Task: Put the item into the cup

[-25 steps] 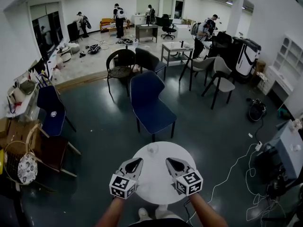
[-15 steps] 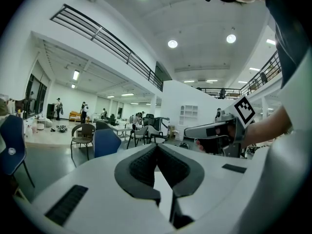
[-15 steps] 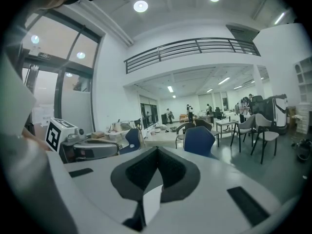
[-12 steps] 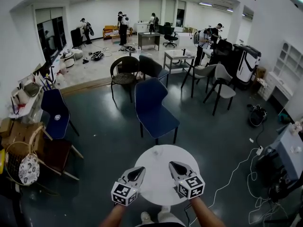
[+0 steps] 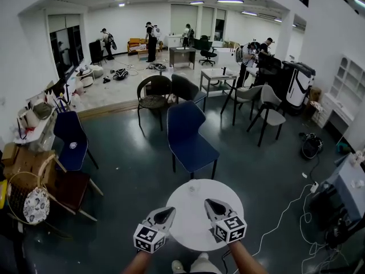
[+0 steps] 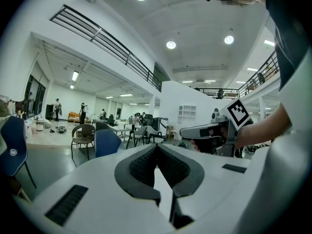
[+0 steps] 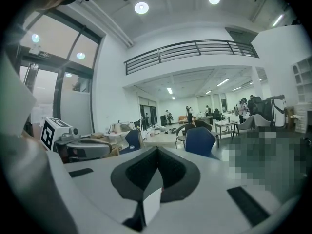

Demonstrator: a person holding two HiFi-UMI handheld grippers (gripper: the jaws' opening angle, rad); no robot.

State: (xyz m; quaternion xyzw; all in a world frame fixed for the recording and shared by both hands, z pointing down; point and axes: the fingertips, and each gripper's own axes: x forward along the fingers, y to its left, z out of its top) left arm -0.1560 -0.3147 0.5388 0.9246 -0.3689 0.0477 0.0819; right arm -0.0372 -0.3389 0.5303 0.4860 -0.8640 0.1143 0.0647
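A small round white table [image 5: 197,196] stands just in front of me in the head view. Both grippers hover over its near half, side by side and a little apart. My left gripper [image 5: 166,212] is shut, its dark jaws meeting at the tips with nothing between them. My right gripper [image 5: 210,204] is also shut and empty. In the left gripper view the jaws [image 6: 157,147] close to a point, and the right gripper [image 6: 214,130] shows beyond them. The right gripper view shows its own jaws [image 7: 157,150] closed. I cannot make out a cup or an item.
A blue chair [image 5: 188,136] stands right behind the table, with more chairs [image 5: 154,90] and small tables further back. To the left are a wicker seat [image 5: 63,187] and another blue chair [image 5: 71,141]. White cables [image 5: 285,204] trail over the dark floor to the right. People stand far off.
The head view has tipped up, so the table and both grippers sit lower in the frame. Both grippers stay shut and side by side.
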